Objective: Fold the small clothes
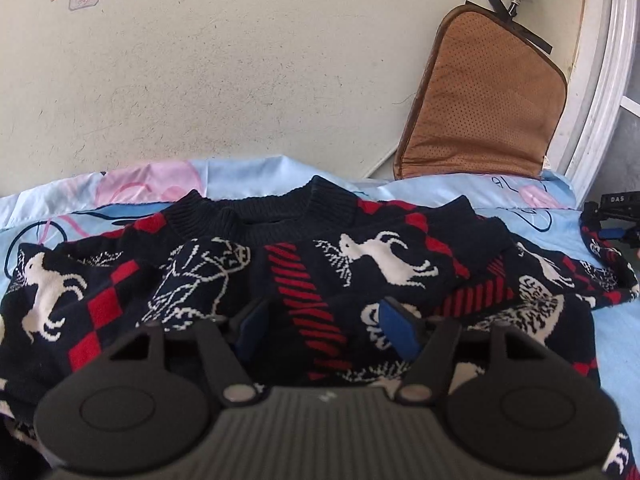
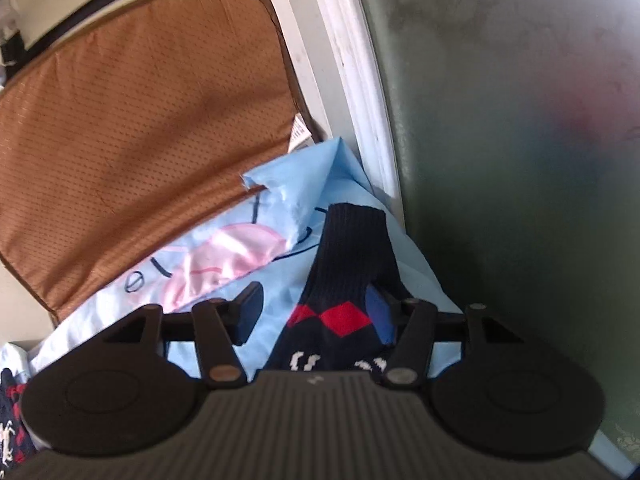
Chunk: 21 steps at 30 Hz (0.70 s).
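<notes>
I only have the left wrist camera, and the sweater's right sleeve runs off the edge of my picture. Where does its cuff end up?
Observer: The ribbed cuff lies stretched out on the blue sheet, its end pointing toward a white frame.
Operator: Is the right gripper holding it?
Observer: No. The right gripper is open. The sleeve lies between its fingers, closer to the right-hand one.
Operator: Anything crowding that side?
Observer: A dark greenish panel stands just past the white frame, close beside the cuff.
</notes>
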Each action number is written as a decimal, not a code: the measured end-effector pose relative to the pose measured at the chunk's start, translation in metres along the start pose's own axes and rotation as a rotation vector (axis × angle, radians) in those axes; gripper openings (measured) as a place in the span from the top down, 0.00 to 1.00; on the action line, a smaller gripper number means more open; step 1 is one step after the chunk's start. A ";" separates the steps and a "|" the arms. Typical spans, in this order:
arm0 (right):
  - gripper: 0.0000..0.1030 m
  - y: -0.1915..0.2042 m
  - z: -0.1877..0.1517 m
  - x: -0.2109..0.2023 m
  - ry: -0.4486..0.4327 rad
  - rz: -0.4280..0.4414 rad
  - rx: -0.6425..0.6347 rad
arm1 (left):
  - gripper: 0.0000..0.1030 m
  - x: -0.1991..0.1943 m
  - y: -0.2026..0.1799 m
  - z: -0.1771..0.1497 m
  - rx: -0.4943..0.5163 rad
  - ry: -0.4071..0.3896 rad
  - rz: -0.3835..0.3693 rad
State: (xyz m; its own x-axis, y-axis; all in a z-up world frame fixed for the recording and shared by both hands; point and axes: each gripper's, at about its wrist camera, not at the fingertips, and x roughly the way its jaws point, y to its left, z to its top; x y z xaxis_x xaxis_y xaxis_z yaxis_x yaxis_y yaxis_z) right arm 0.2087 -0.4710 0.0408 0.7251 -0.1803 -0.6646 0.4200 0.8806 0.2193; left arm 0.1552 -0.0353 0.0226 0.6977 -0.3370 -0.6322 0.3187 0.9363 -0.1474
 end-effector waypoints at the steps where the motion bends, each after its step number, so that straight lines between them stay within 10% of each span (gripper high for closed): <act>1: 0.42 0.000 0.000 0.007 0.009 -0.022 -0.007 | 0.39 0.001 0.002 0.001 -0.009 0.000 -0.001; 3: 0.54 0.000 -0.003 0.010 -0.022 -0.050 -0.025 | 0.39 0.000 0.004 0.001 -0.022 -0.001 -0.005; 5: 0.89 -0.006 -0.004 0.009 -0.031 -0.062 -0.024 | 0.39 0.000 0.005 0.000 -0.027 -0.002 -0.009; 13: 0.91 -0.028 0.023 -0.085 -0.261 0.262 0.268 | 0.38 -0.011 0.028 0.007 -0.159 -0.026 -0.103; 21: 0.91 0.156 0.018 -0.169 -0.307 0.733 -0.149 | 0.34 -0.078 0.109 0.022 -0.468 -0.191 -0.157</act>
State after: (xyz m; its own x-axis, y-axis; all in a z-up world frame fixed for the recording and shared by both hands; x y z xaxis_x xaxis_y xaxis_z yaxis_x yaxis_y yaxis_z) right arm 0.1616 -0.3111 0.1996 0.9145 0.3724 -0.1584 -0.2816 0.8667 0.4117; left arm 0.1495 0.0911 0.0729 0.7829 -0.4475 -0.4322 0.1381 0.8023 -0.5807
